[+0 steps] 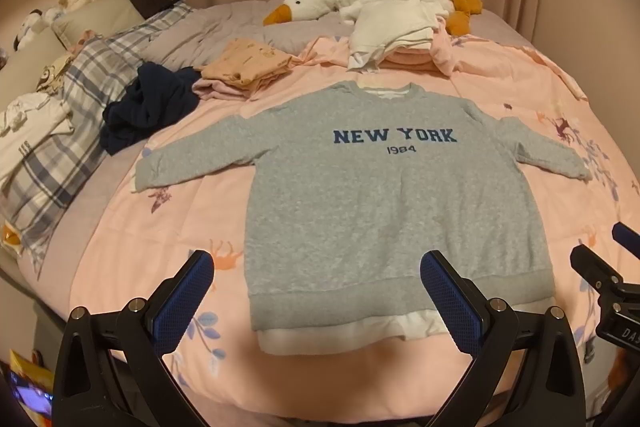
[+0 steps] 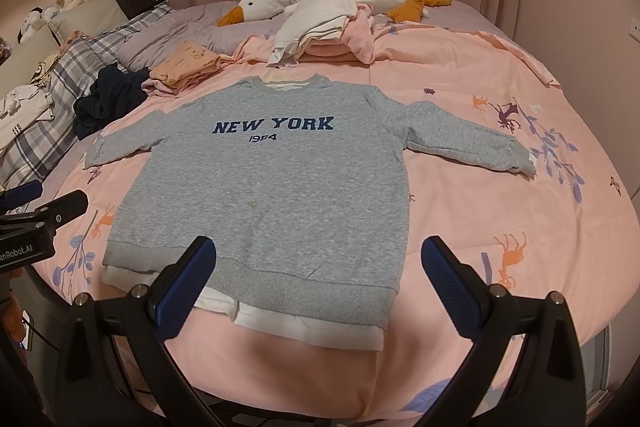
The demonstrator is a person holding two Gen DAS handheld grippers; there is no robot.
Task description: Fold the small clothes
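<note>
Left tongs (image 1: 316, 291) and right tongs (image 2: 320, 283), lower frame: jaws spread wide, blue pads facing inward, nothing held, side by side.

The grey sweatshirt (image 1: 396, 195) carries "NEW YORK" in blue letters with "1984" beneath on its chest, while the left claw (image 2: 24, 223) housing in the right wrist view shows the partial lettering "enRobot.AI".
</note>
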